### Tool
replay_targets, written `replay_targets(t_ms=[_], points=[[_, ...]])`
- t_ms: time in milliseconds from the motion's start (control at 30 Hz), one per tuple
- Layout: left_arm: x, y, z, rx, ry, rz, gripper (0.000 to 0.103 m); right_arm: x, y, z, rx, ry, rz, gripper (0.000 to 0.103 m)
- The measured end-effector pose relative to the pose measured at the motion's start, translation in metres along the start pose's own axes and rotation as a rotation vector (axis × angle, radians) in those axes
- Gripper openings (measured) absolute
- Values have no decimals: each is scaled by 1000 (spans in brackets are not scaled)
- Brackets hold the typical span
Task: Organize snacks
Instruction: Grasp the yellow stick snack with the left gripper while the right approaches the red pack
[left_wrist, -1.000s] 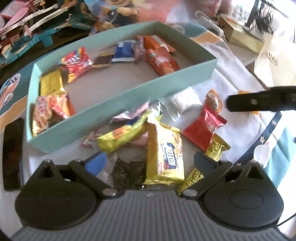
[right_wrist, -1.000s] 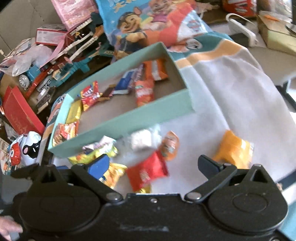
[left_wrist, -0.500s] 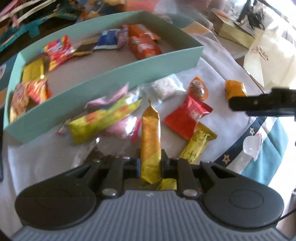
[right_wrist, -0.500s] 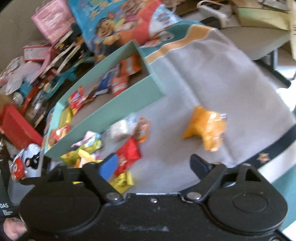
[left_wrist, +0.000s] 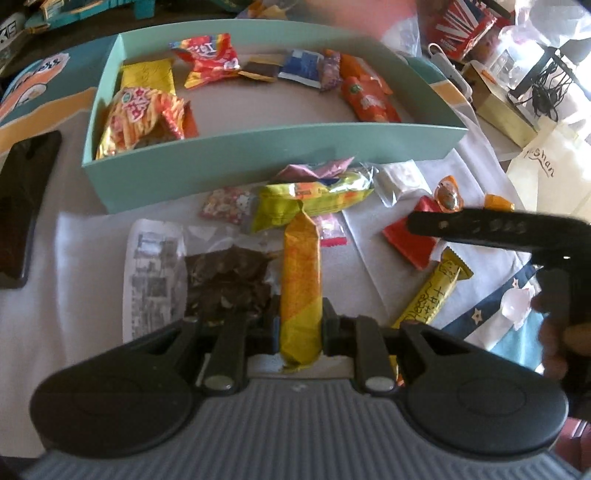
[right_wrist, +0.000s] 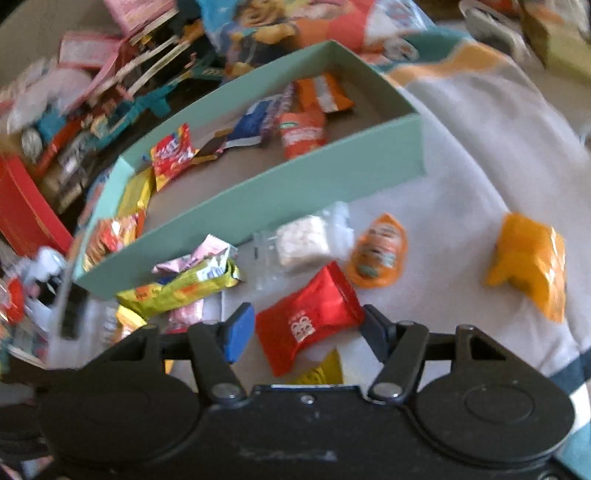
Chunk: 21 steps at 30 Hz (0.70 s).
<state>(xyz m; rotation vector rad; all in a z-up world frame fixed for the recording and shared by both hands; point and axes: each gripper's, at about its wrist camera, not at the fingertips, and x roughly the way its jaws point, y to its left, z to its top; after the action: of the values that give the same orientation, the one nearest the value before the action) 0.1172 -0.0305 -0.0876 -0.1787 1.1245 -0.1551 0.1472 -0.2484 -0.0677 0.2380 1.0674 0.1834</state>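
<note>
Left wrist view: the left hand-held gripper (left_wrist: 300, 326) is clamped on a yellow-orange snack bar (left_wrist: 300, 280), which stands up between its pads and points toward the teal box (left_wrist: 273, 162). The box holds several wrapped snacks, among them a red candy bag (left_wrist: 207, 59) and an orange packet (left_wrist: 369, 103). On the white cloth (left_wrist: 85, 258) in front of the box lie a green-yellow packet (left_wrist: 317, 195), a clear bag of dark pieces (left_wrist: 225, 284), a red packet (left_wrist: 413, 243) and a yellow cheese stick (left_wrist: 432, 295). One finger of the right hand-held gripper (left_wrist: 480, 225) reaches in from the right above the red packet.

Right wrist view: the right hand-held gripper (right_wrist: 303, 328) stands partly apart, having just been closing, with the red packet (right_wrist: 306, 317) between its pads; whether they press on it I cannot tell. An orange pouch (right_wrist: 528, 262) lies well apart to the right, near a small orange packet (right_wrist: 376, 251)
</note>
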Motion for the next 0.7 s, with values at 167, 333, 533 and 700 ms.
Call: replay_targets(t_ms=[167, 333, 533, 700], points=[[3, -2, 2, 8, -12, -11, 23, 5, 20, -4, -65, -11, -24, 42], [1, 0, -1, 7, -29, -20, 18, -5, 17, -1, -49, -18, -4, 19], [-9, 4, -7, -10, -45, -42, 18, -18, 8, -1, -37, -2, 0, 16], [-15, 9, -13, -17, -48, -58, 18, -20, -7, 6, -1, -7, -111, 24]])
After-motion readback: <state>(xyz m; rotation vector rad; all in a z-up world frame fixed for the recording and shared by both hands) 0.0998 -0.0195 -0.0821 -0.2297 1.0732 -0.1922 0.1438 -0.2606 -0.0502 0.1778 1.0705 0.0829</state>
